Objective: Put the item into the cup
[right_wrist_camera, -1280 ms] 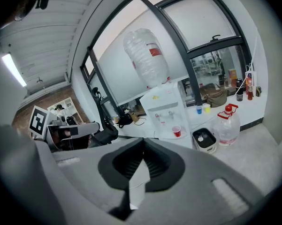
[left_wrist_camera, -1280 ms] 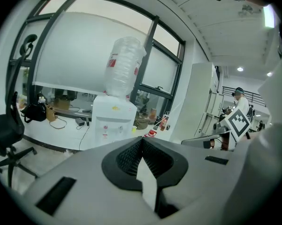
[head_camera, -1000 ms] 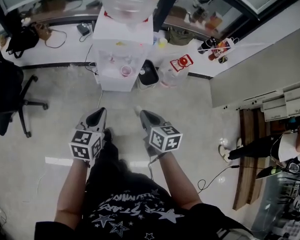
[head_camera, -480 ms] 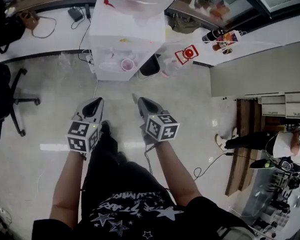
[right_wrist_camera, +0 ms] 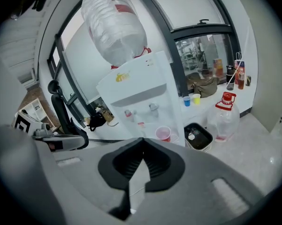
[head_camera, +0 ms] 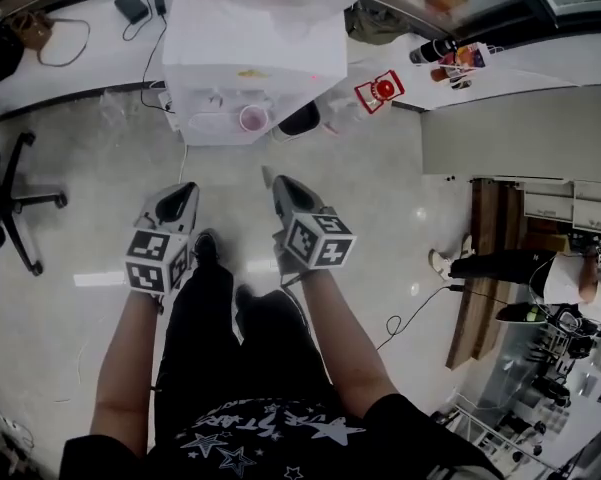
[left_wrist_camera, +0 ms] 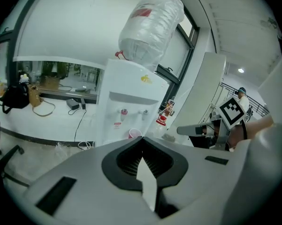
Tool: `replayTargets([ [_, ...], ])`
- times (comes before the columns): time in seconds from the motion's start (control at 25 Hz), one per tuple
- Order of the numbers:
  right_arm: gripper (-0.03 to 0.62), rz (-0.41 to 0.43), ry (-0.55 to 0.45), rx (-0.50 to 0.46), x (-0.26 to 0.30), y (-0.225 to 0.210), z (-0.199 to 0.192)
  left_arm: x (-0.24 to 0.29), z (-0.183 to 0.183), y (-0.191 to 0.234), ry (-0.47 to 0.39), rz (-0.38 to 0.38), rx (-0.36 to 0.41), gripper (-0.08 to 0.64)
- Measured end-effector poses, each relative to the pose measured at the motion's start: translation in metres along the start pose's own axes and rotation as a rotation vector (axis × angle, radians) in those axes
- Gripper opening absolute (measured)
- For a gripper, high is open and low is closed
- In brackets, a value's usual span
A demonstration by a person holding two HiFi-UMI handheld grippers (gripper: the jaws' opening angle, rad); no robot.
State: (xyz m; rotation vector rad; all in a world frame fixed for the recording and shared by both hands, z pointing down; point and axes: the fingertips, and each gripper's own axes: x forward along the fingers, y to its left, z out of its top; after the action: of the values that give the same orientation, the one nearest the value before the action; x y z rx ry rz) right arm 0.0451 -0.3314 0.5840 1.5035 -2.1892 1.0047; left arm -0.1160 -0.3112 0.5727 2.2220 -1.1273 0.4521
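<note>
A pink cup (head_camera: 251, 119) stands on the drip tray of a white water dispenser (head_camera: 242, 53); it also shows in the left gripper view as the cup (left_wrist_camera: 134, 134) and in the right gripper view as the cup (right_wrist_camera: 163, 133). My left gripper (head_camera: 182, 192) and right gripper (head_camera: 271, 181) are held side by side above the floor, well short of the dispenser. Both point at it. The left gripper (left_wrist_camera: 141, 145) and the right gripper (right_wrist_camera: 141, 147) are shut with nothing between the jaws. No loose item shows in any view.
A black bin (right_wrist_camera: 197, 136) and a clear jug with a red cap (right_wrist_camera: 224, 116) sit right of the dispenser. Small blue and yellow cups (right_wrist_camera: 191, 100) stand on the window ledge. An office chair (head_camera: 5, 203) is at the left, a person (head_camera: 520, 268) at the right.
The dispenser and the pink cup have come nearer and lower in the head view as I step forward. Both grippers stay shut, side by side.
</note>
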Motion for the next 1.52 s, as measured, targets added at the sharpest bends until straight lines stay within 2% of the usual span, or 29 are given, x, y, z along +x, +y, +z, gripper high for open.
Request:
replayTargets([
  [0.36,0.000,0.014,-0.004,-0.014,0.052,-0.022,0.003,0.043,-0.005,0.024,-0.001,-0.001,-0.002,0.006],
  [0.76,0.000,0.028,-0.041,0.037,0.105,-0.043,0.014,0.082,-0.008,0.051,0.009,0.016,-0.001,0.006],
  [1.16,0.000,0.017,-0.050,0.106,0.150,-0.061,0.015,0.100,-0.011,0.077,0.009,0.042,-0.044,0.006],
  [1.52,0.000,0.001,-0.058,0.101,0.170,-0.069,0.020,0.108,-0.015,0.087,0.022,0.045,-0.049,0.006],
])
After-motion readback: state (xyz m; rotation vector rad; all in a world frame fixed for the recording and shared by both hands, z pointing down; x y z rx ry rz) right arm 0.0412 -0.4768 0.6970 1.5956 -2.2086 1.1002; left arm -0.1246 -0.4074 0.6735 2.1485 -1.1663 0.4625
